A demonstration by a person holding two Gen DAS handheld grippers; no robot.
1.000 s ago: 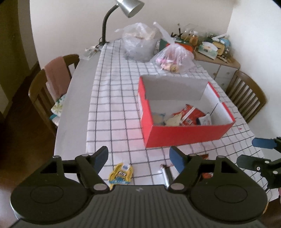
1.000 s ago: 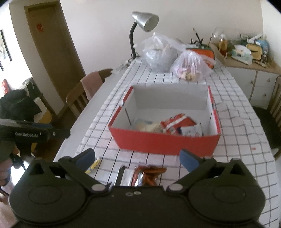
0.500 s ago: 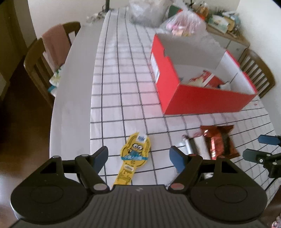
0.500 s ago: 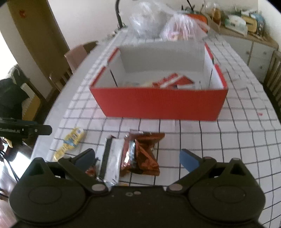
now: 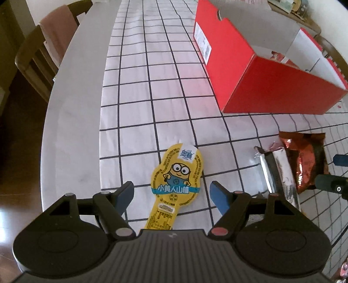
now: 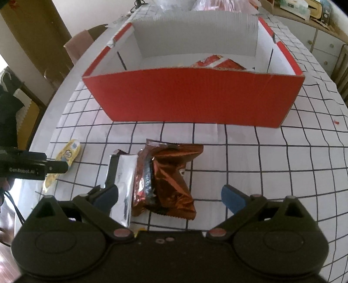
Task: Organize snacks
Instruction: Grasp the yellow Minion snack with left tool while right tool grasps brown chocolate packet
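Observation:
A yellow Minion snack packet (image 5: 177, 180) lies flat on the checked cloth, and my open left gripper (image 5: 171, 194) is low with a finger on each side of it. A copper foil snack bag (image 6: 169, 180) lies next to a silver foil packet (image 6: 122, 180) in front of the red box (image 6: 195, 95). My open right gripper (image 6: 169, 196) straddles both. The box holds red and white snack packets (image 6: 217, 63). The copper bag (image 5: 304, 156) and silver packet (image 5: 278, 172) show in the left wrist view too.
The checked cloth (image 5: 139, 91) covers part of a white table (image 5: 71, 113). A wooden chair with a pink cloth (image 5: 47, 45) stands at the left edge. Plastic bags (image 6: 217, 4) sit behind the box. A cabinet (image 6: 322, 43) is at the far right.
Both grippers have dropped and tilted down toward the table. The Minion packet now lies between the left fingers, and the foil packets between the right fingers. Both stay open.

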